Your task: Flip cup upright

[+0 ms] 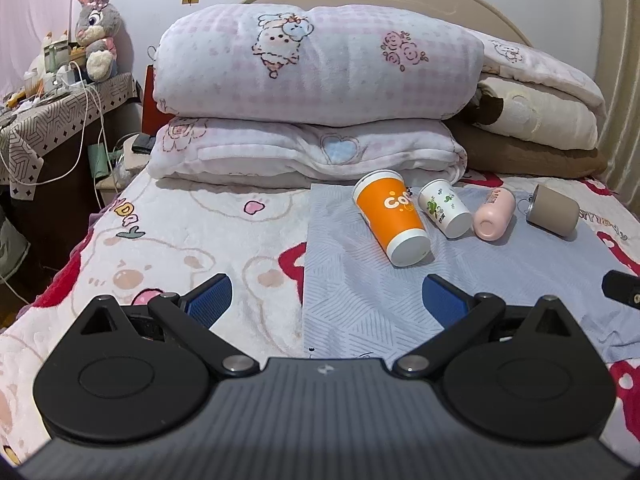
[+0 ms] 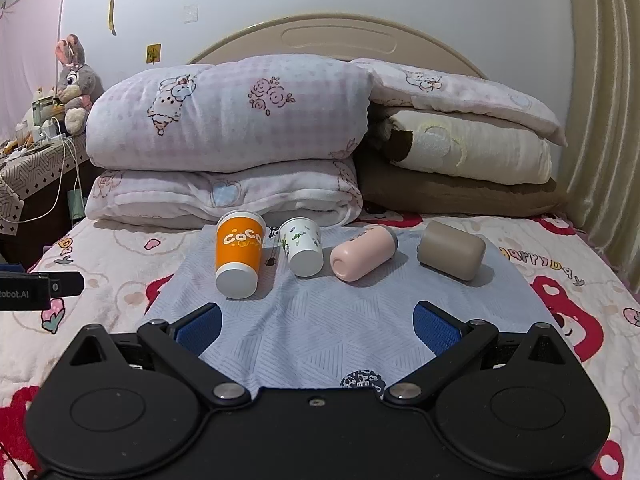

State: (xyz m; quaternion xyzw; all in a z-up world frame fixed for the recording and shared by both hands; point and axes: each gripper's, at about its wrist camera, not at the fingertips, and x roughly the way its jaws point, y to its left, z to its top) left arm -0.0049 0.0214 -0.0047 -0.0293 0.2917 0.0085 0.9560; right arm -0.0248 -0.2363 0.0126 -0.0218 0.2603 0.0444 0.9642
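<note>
Several cups lie on their sides in a row on a light blue cloth (image 2: 320, 320) on the bed. From left to right: an orange "CoCo" paper cup (image 2: 239, 254), a small white cup with green leaves (image 2: 303, 246), a pink cup (image 2: 362, 253) and a taupe cup (image 2: 451, 250). The left wrist view shows the same row: the orange cup (image 1: 390, 216), white cup (image 1: 445, 208), pink cup (image 1: 494, 214) and taupe cup (image 1: 553, 210). My left gripper (image 1: 326, 300) is open and empty, short of the orange cup. My right gripper (image 2: 318, 330) is open and empty, short of the row.
Folded pink quilts (image 2: 224, 140) and brown and cream blankets (image 2: 460, 160) are stacked behind the cups against the headboard. A cluttered side table (image 1: 52, 112) with a plush rabbit (image 1: 96, 28) and hanging cables stands left of the bed. A curtain (image 2: 600, 120) hangs at the right.
</note>
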